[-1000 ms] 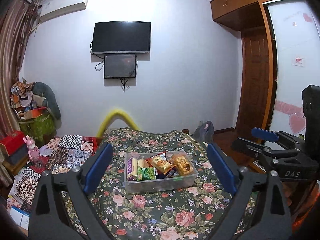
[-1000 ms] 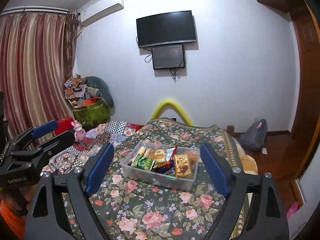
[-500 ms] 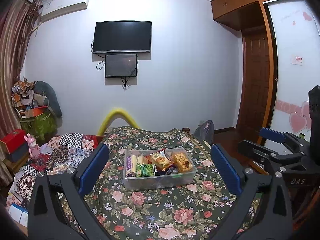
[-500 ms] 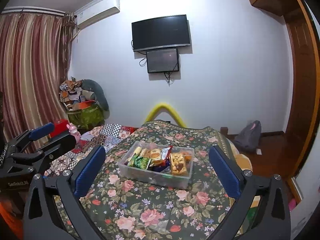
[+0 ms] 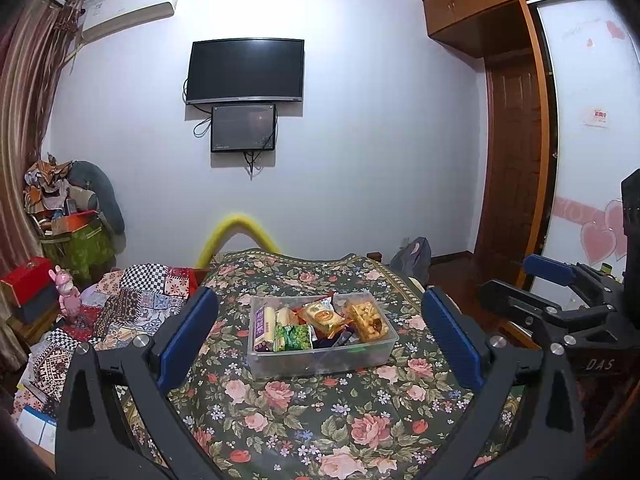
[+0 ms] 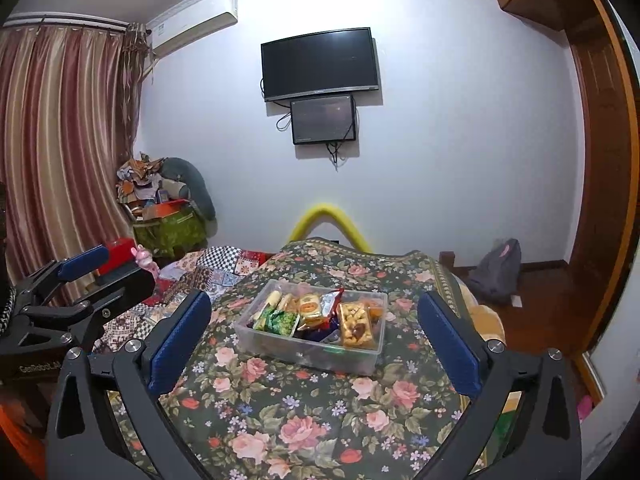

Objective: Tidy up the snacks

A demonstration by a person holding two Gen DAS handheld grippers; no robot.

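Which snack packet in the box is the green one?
The green packet lies at the front of the clear box, left of the middle, beside the purple-and-white packet. The other packets are orange, yellow or red.

You see the room evenly and fairly brightly lit, with a soft glare on the white wall (image 6: 440,120). Focus is sharp throughout. Fisheye distortion bends the edges, and dark vignetting fills the corners.

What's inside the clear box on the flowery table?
The clear box holds snack packs: a green packet, a yellow pack, a biscuit bag. Whatever lies underneath them is covered.
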